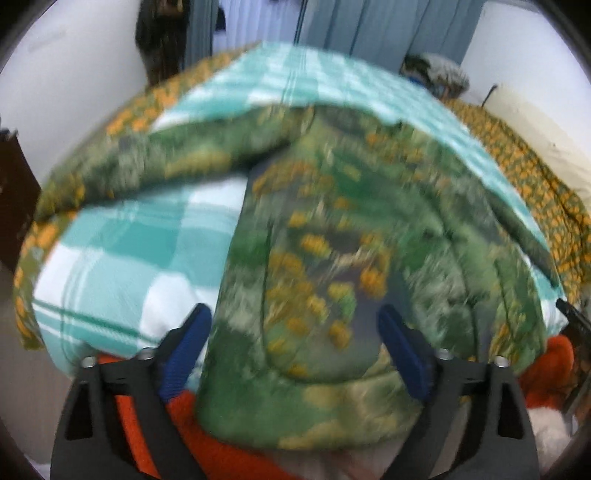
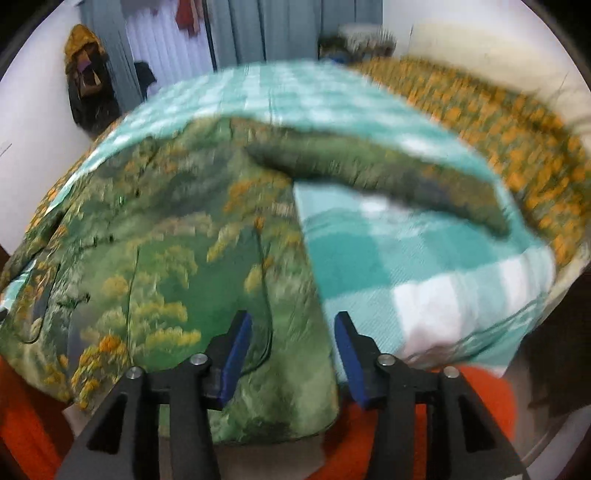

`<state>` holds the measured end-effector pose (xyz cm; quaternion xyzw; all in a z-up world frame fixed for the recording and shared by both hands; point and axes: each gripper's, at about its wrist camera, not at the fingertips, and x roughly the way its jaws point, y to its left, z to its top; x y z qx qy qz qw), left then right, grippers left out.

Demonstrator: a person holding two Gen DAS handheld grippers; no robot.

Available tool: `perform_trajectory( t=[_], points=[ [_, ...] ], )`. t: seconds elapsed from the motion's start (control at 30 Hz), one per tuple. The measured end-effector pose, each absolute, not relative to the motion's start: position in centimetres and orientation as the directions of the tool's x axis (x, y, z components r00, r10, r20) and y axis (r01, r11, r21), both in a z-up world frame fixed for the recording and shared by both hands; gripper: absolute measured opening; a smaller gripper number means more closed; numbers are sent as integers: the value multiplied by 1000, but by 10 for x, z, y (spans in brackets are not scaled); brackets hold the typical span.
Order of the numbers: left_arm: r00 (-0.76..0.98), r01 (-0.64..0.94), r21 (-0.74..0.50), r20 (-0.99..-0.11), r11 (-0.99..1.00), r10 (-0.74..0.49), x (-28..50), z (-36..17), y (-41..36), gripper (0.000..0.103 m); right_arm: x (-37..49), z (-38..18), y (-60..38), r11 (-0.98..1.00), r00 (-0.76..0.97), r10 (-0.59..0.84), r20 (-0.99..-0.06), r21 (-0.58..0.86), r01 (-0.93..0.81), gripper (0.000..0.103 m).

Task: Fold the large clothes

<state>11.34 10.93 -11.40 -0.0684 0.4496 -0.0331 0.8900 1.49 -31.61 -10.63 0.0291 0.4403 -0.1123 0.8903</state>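
A large green garment (image 1: pixel 332 258) with yellow flower print lies spread on a bed; both views are blurred. One sleeve stretches to the left in the left wrist view (image 1: pixel 147 166) and the other to the right in the right wrist view (image 2: pixel 388 173). My left gripper (image 1: pixel 295 325) is open, its blue pads wide apart above the garment's near hem. My right gripper (image 2: pixel 293 332) is open over the garment's (image 2: pixel 166 240) near right edge. Neither gripper holds cloth.
The garment lies on a teal and white checked blanket (image 1: pixel 122 251) (image 2: pixel 424 266) over an orange-flowered bedspread (image 2: pixel 498 122). Orange cloth (image 1: pixel 229 454) (image 2: pixel 26 417) hangs at the bed's near edge. Grey curtains (image 2: pixel 277 29) and hanging clothes (image 2: pixel 88 77) stand behind the bed.
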Motion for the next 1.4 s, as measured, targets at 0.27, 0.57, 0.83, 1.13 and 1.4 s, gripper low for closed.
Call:
perform_trajectory(
  t=[0.27,0.57,0.83,1.13,1.4],
  points=[
    [685,53,-62,-724,997,-81,105,-118,76,99,15,-103,-284,979,702,-178,-689,-52,197,59],
    [588,49,-48,-806,998,-68,105,-167,72,99,18,-122,-249,995,706,-94,-702,-95,38,59],
    [538,66,9,-843,998,-28,112,-185,61,102,28,-144,-246,997,628,-66,-776,-69,20,59],
    [523,66,-4,-852,998,-38,114,-188,64,102,29,-150,-249,998,597,-64,-800,-62,24,59],
    [518,67,0,-855,998,-35,114,-189,64,102,27,-149,-250,998,599,-67,-798,-64,26,59]
  ],
)
